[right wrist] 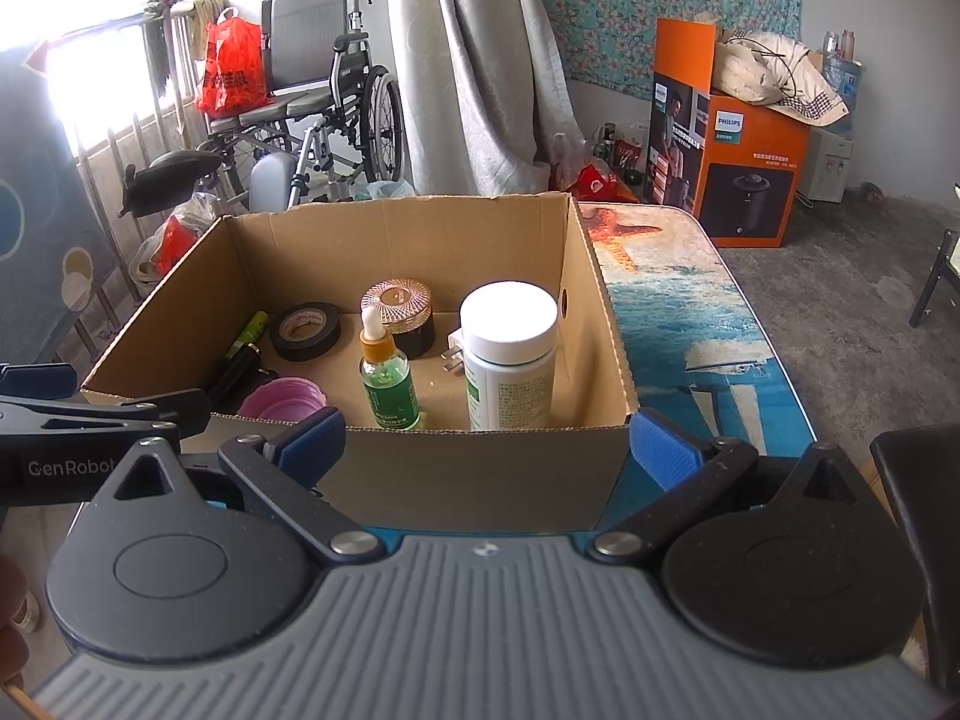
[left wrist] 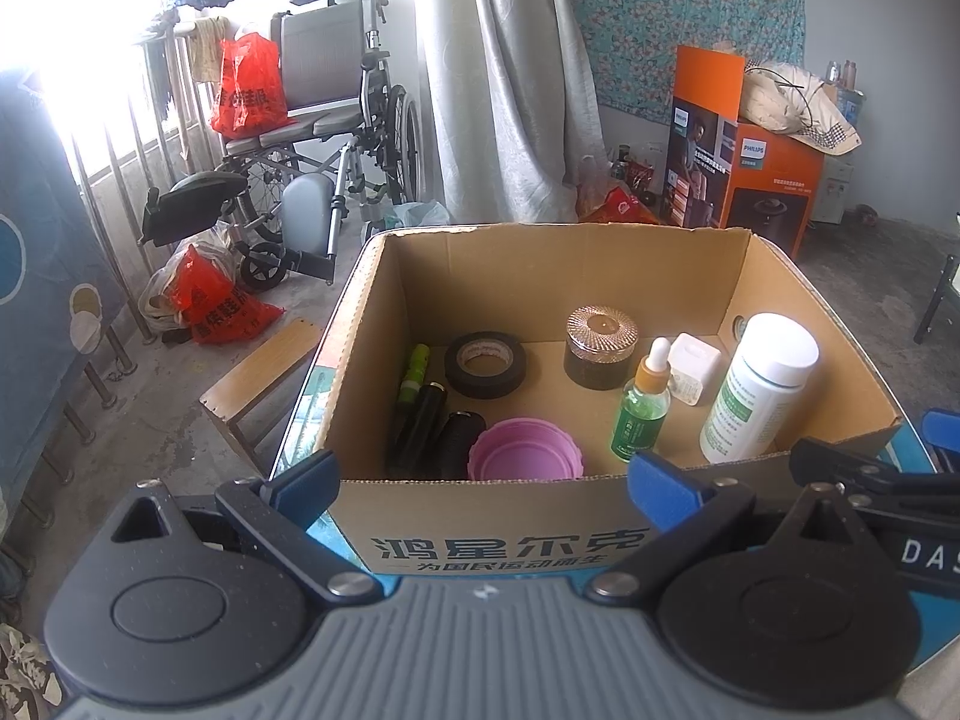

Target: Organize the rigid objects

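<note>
An open cardboard box (left wrist: 480,516) (right wrist: 480,468) stands on the sea-print table (right wrist: 690,324). Inside it are a white bottle (left wrist: 759,387) (right wrist: 510,354), a green dropper bottle (left wrist: 641,405) (right wrist: 387,375), a white plug (left wrist: 693,367), a gold-lidded jar (left wrist: 602,348) (right wrist: 399,315), a black tape roll (left wrist: 486,364) (right wrist: 305,330), a green marker (left wrist: 414,372), black cylinders (left wrist: 420,429) and a pink collapsible cup (left wrist: 526,449) (right wrist: 285,399). My left gripper (left wrist: 486,477) and right gripper (right wrist: 489,444) both hang open in front of the box's near wall, holding nothing.
A wheelchair (left wrist: 324,120) with a red bag (left wrist: 246,87) stands by the window at the back left. Grey curtains (left wrist: 498,78) hang behind the box. An orange Philips carton (right wrist: 738,162) sits at the back right. A wooden stool (left wrist: 258,372) stands left of the table.
</note>
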The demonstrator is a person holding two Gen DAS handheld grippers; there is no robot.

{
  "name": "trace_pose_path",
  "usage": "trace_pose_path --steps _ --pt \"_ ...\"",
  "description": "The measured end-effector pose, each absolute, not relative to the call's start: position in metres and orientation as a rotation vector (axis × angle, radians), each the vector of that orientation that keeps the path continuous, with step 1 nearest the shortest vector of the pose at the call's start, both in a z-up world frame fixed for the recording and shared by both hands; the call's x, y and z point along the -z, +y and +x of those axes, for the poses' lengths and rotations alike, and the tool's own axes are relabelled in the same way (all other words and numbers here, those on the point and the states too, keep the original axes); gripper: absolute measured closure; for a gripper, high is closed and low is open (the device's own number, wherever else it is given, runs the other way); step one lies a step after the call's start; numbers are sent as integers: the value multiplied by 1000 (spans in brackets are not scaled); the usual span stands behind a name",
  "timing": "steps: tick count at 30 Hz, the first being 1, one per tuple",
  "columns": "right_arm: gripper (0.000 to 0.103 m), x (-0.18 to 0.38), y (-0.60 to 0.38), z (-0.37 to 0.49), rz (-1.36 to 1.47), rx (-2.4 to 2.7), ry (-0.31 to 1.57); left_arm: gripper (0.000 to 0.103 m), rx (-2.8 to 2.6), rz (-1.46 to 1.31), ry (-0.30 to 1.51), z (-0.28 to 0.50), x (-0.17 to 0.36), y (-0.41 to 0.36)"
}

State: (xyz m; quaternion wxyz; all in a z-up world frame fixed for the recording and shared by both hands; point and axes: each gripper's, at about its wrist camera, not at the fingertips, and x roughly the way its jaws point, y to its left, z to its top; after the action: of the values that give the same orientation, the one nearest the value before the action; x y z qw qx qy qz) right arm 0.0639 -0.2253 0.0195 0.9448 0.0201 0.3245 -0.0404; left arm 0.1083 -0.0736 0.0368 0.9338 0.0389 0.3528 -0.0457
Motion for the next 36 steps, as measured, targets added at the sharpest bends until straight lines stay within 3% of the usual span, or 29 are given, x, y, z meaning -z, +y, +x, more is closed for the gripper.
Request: trace_pose_path --steps 36 --pt "1 -13 -224 64 49 83 674 0 86 80 729 105 -37 -75"
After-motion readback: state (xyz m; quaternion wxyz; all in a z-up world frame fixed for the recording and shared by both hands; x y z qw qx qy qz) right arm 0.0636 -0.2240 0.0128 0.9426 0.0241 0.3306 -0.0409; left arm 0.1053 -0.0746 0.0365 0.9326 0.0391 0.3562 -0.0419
